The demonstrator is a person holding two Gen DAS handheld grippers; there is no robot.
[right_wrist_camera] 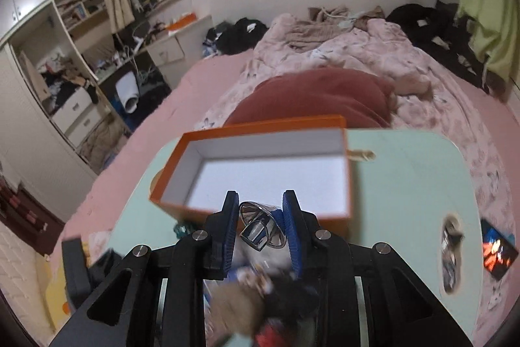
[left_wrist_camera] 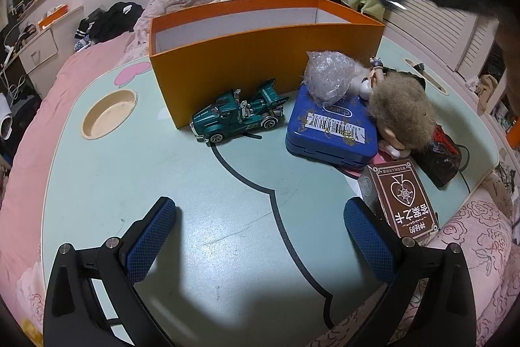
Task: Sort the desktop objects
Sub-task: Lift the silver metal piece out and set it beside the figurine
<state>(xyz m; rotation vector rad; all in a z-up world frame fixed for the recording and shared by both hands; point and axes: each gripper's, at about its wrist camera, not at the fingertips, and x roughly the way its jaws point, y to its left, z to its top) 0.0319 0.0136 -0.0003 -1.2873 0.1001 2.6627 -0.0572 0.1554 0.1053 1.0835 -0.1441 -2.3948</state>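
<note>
A lived-in bedroom at home: beyond the gripper's fingers a pink bed (right_wrist_camera: 201,93) spreads out, heaped with a rumpled quilt (right_wrist_camera: 351,54) and dark clothes (right_wrist_camera: 429,21). Far left of the tool stand cluttered shelves (right_wrist_camera: 78,8) and drawers (right_wrist_camera: 78,113). Directly below it sits a mint lap table (left_wrist_camera: 136,184).

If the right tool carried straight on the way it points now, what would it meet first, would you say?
Most likely the orange box: the right tool, shut on a small shiny metal object, aims into its white interior, though depth is unclear.
</note>
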